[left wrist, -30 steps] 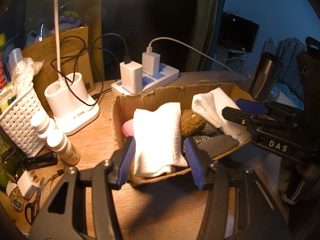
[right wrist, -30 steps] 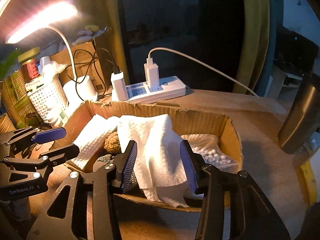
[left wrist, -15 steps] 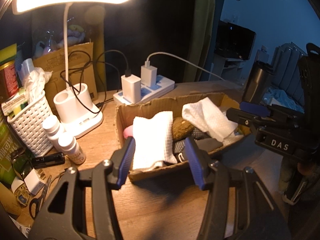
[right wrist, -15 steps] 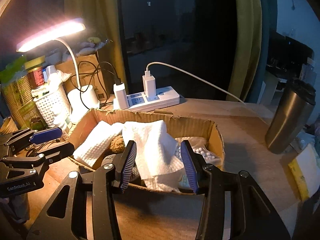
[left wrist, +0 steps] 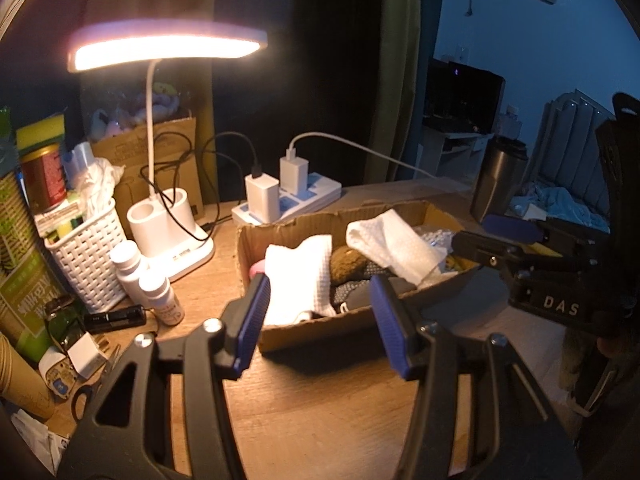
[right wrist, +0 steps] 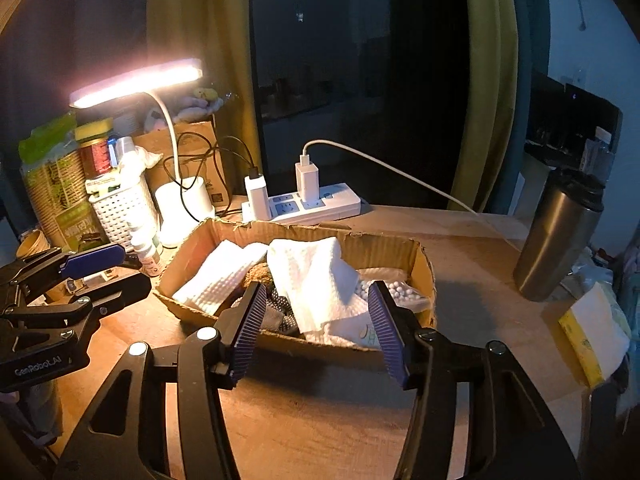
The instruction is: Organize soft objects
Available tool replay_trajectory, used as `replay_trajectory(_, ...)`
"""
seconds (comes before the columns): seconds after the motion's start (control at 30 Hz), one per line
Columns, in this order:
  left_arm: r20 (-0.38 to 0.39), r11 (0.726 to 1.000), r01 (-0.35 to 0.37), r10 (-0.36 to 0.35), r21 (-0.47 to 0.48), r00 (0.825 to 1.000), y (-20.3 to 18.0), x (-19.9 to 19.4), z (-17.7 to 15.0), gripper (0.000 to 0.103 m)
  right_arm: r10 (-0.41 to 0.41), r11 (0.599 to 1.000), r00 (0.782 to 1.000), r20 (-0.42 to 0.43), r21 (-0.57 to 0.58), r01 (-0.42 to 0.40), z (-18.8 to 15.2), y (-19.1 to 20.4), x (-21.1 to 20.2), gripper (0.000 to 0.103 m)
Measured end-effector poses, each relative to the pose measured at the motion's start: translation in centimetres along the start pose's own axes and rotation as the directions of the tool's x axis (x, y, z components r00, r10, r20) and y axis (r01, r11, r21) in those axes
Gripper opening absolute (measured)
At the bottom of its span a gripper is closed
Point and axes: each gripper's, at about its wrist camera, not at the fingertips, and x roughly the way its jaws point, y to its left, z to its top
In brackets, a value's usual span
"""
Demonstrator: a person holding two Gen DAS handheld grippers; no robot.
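Observation:
A shallow cardboard box [left wrist: 344, 326] [right wrist: 424, 268] sits on the wooden table and holds soft things: a folded white cloth [left wrist: 298, 280] [right wrist: 218, 272], a second white cloth [left wrist: 394, 242] [right wrist: 320, 280], a brown plush piece [left wrist: 346, 262], a dark dotted glove [right wrist: 276, 308] and a bag of white beads [right wrist: 392, 290]. My left gripper [left wrist: 320, 320] is open and empty, in front of the box's near edge. My right gripper [right wrist: 316, 328] is open and empty, also short of the box. Each gripper shows in the other's view.
A lit desk lamp [left wrist: 168, 46] stands behind a white basket [left wrist: 86, 256] and two small bottles [left wrist: 160, 296] at the left. A power strip with chargers [right wrist: 308, 200] lies behind the box. A steel tumbler [right wrist: 556, 240] stands at the right.
Both grippers have pulled back and up from the box, so it looks smaller and farther. The white cloths stay in the box. Both grippers stay open.

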Motion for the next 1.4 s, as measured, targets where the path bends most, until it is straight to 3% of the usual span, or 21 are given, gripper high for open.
replay_trajectory(0.07,0.013,1.0,0.001,-0.001,0.002,1.0,-0.3,-0.7,-0.1,0.055,-0.003,1.0,1.0,0.007,-0.001,0.003,-0.1,0.1,-0.7,0.057)
replay_trajectory(0.13,0.024,1.0,0.002,-0.002,0.005,1.0,-0.5,-1.3,-0.1,0.071,-0.007,1.0,1.0,0.013,-0.002,0.007,-0.2,0.3,-1.4,0.056)
replay_trajectory(0.2,0.038,1.0,0.007,-0.007,0.006,0.999,-0.7,-2.1,-0.1,0.075,-0.009,1.0,1.0,0.023,-0.003,0.009,-0.4,0.5,-2.1,0.057)
replay_trajectory(1.23,0.245,0.999,0.032,-0.029,-0.006,0.969,-2.5,-14.7,-2.6,0.076,-0.042,0.995,0.981,0.187,-0.078,0.058,-2.7,5.5,-15.0,0.057)
replay_trajectory(1.4,0.288,0.999,0.032,-0.033,0.009,0.957,-3.1,-17.0,-2.4,0.076,-0.048,0.994,0.973,0.227,-0.087,0.07,-2.6,6.1,-17.7,0.063)
